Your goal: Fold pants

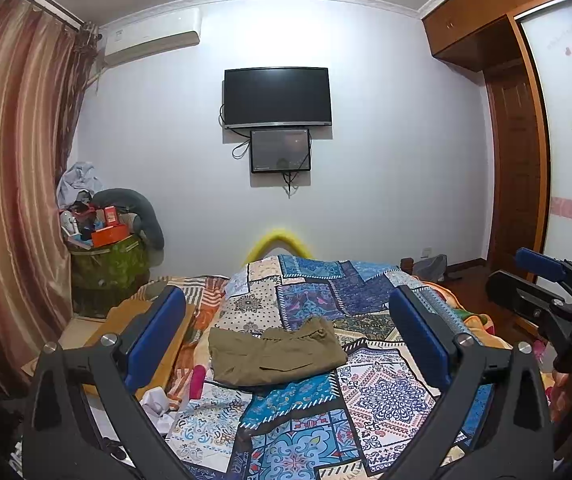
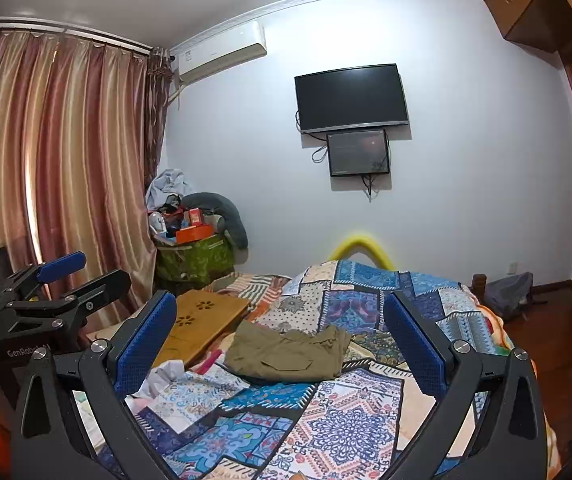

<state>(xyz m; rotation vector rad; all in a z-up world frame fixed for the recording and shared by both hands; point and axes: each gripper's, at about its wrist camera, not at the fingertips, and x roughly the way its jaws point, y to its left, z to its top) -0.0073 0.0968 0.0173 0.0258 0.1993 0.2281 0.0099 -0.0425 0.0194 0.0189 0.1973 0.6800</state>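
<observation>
Left wrist view: pants (image 1: 275,354), olive, lying on the quilt (image 1: 378,396) near the middle of the bed, already doubled into a compact block, waistband bunched at the far edge, one pocket slit facing up. Left gripper (image 1: 286,340): jaws spread wide, empty, raised above the quilt and well short of the cloth. Right gripper (image 1: 542,276) visible at the right edge of this view, off to the side.

Right wrist view: right gripper (image 2: 279,344), jaws likewise wide apart, nothing between the pads (image 2: 141,344), touching nothing. Pants (image 2: 288,354) ahead and below, apart from both tools. Wooden tray (image 2: 201,326) just left of the pants.

Judged status: fold appears largely done; remaining work is likely a last fold or a tidy-up. Handling note: descend on the two near corners together, pinch all layers at once, lift low and carry evenly so the bunched waistband does not spill open; keep clear of the tray edge.
</observation>
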